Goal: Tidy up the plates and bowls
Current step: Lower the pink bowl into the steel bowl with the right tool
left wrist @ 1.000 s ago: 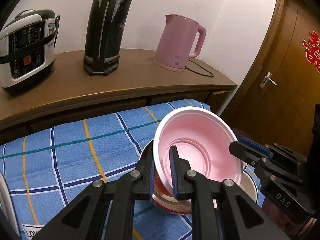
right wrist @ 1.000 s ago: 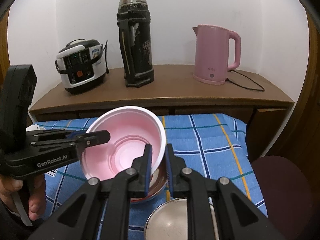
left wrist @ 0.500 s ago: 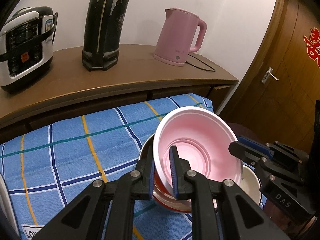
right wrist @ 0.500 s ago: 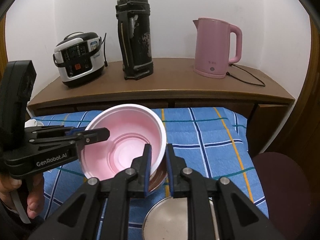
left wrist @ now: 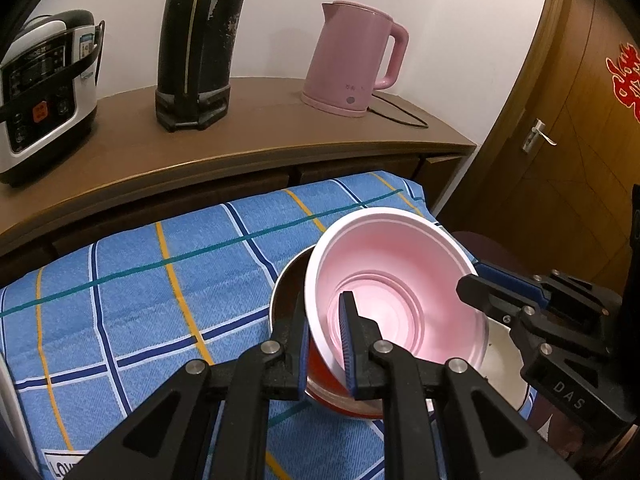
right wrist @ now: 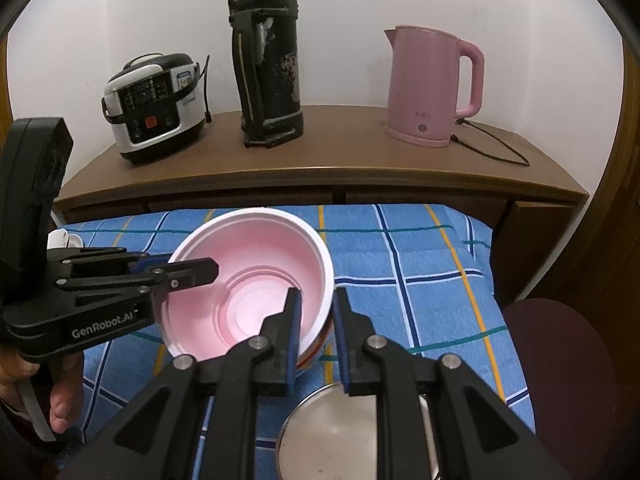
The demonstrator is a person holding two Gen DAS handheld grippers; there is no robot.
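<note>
Along the white wall, the wooden counter [right wrist: 320, 148] carries a rice cooker [right wrist: 154, 110], a worn black thermos [right wrist: 268, 68] and a pink electric kettle [right wrist: 432, 88], all well apart from the work. In front of it the blue checked cloth [left wrist: 140, 280] serves as the sorting surface for the dishes. On it, the pink plastic bowl [left wrist: 396, 280] sits tilted inside a metal bowl with a red outer wall [left wrist: 288, 284], apparently being nested so the bowls stack as one pile. A separate steel bowl [right wrist: 332, 436] stands just beside that stack, probably still to be sorted. The left hand-held gripper [left wrist: 324, 344] is clamped shut on the pink bowl's near rim, one finger inside and one outside, which steadies the light bowl. The right hand-held gripper [right wrist: 316, 332] straddles the opposite rim; its inner pad lies against the wall, while a narrow gap shows at the outer pad, so its grip looks loosened.
</note>
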